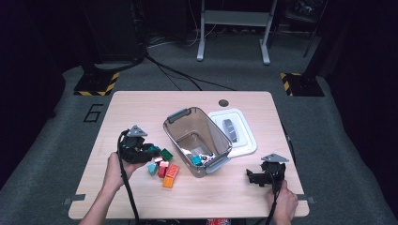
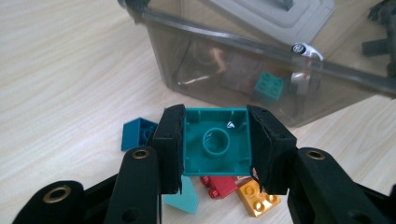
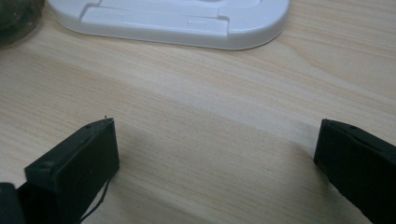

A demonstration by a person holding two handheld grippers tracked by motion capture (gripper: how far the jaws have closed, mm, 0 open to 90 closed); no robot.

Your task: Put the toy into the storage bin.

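**A:** What is the left gripper holding?

**B:** A teal toy brick, square, seen in the left gripper view at centre frame. Its hollow underside faces the camera, with a round tube in the middle and thin glossy walls. The two black jaws are closed on its left and right sides, pads pressed flat against the plastic. The brick is held off the table.

**A:** What is around it?

**B:** Below and behind it, loose bricks lie on the pale wood-grain table: a dark blue sloped brick at the left, a red brick and an orange studded brick low in the frame. Across the upper right stands a smoky translucent bin, and a second teal brick shows through its wall.

**A:** How do the hands sit?

**B:** In the high view, the left hand comes in from the lower left, its gripper pointing right toward the bin at frame centre. The right hand is at the lower right, its gripper low over the table and pointing left.

**A:** And the right gripper's jaws?

**B:** In the right gripper view they stand wide apart with bare wood between them. A smooth white lid with rounded corners lies across the top of that frame.
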